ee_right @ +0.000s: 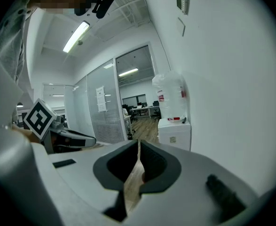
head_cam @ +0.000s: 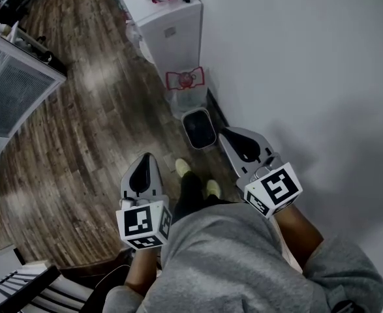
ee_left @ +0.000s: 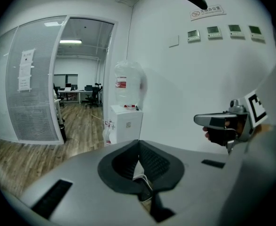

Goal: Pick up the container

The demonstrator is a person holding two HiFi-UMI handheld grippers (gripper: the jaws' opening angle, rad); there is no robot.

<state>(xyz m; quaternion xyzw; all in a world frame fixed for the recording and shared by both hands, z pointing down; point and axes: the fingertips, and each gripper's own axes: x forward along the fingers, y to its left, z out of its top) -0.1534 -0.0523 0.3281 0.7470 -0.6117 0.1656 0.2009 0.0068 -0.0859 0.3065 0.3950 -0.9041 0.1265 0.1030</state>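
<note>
- On the wooden floor (head_cam: pixel 80 129), against the foot of the white wall (head_cam: pixel 295 57), stood the container (head_cam: pixel 199 128), a small dark bin with a pale rim. Neither gripper touched it.
- Just behind it sat a red wire holder (head_cam: pixel 186 79), then a white water dispenser (head_cam: pixel 171 25).
- Its water bottle (ee_left: pixel 127 84) bore a red label, too small to read.
- A wall sign (ee_left: pixel 208 12) with a red ring carried small print that I could not read. Four little wall panels (ee_left: pixel 213 31) hung beside it.
- A paper notice (ee_left: pixel 26 76) was stuck on the glass partition (ee_left: pixel 6 98), its text illegible.
- Each gripper's cube showed black-and-white square markers.
- The left gripper (head_cam: pixel 145 158) was held forward and tipped downward over the floor, fingers closed together on nothing.
- The right gripper (head_cam: pixel 224 133) was held level with it, close to the wall, its tip near the container. Its fingers met at the tip, with only a thin slit lower down, and held nothing.
- Grey sleeves (head_cam: pixel 243 266) covered both arms, held side by side.
</note>
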